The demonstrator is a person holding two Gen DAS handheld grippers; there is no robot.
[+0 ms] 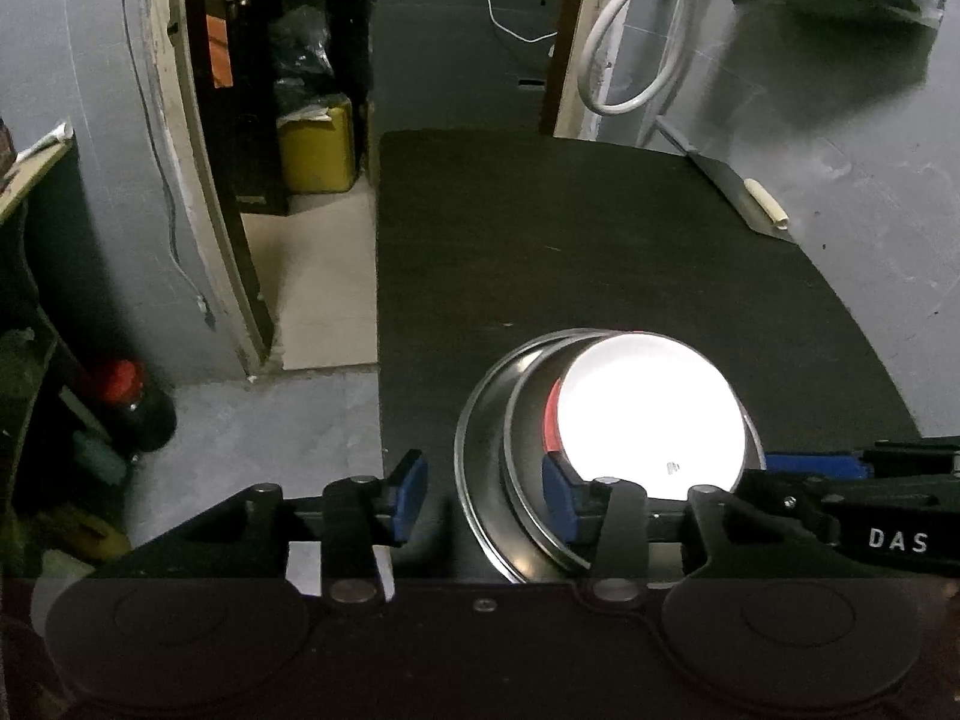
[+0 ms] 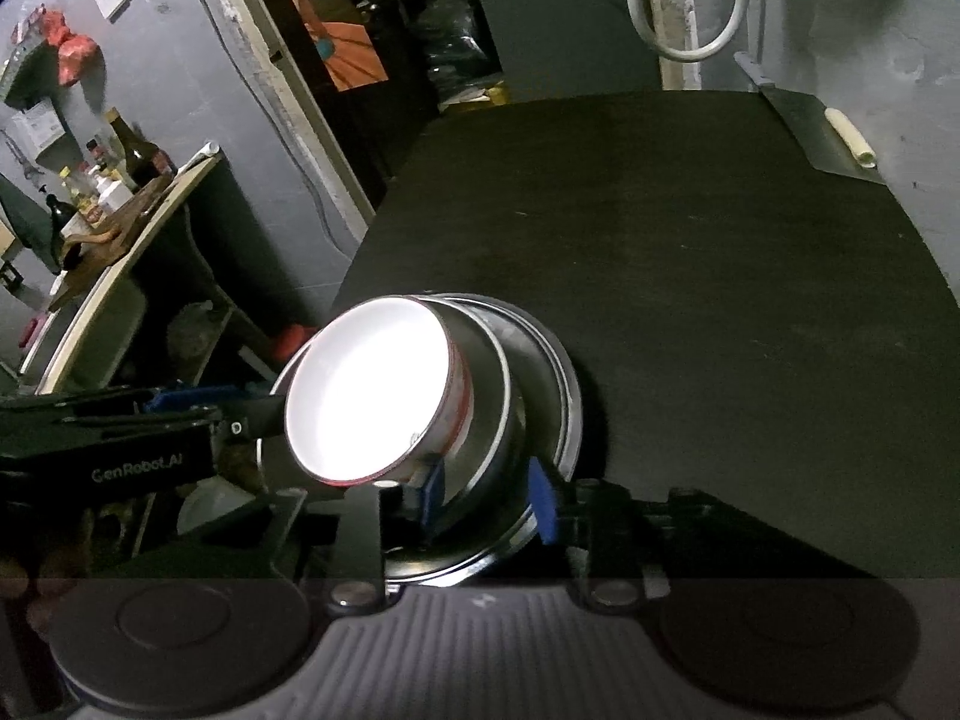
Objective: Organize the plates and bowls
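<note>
A stack stands near the front left corner of the black table [image 1: 600,240]: a steel plate [image 1: 474,450] at the bottom, a steel bowl [image 1: 528,420] on it, and a bowl that is white inside and red outside [image 1: 654,414] on top. My left gripper [image 1: 485,501] is open, its blue pads astride the left rims of the plate and steel bowl without pressing them. My right gripper [image 2: 487,498] is also open. One of its pads sits inside the steel bowl [image 2: 486,420] beside the white bowl [image 2: 366,390], the other outside the wall.
A cleaver with a pale handle [image 1: 738,192] lies at the table's far right edge. A white hose [image 1: 630,60] hangs on the wall behind. Left of the table is floor with a yellow container [image 1: 315,150], a red-capped bottle [image 1: 129,396], and a shelf of bottles [image 2: 108,180].
</note>
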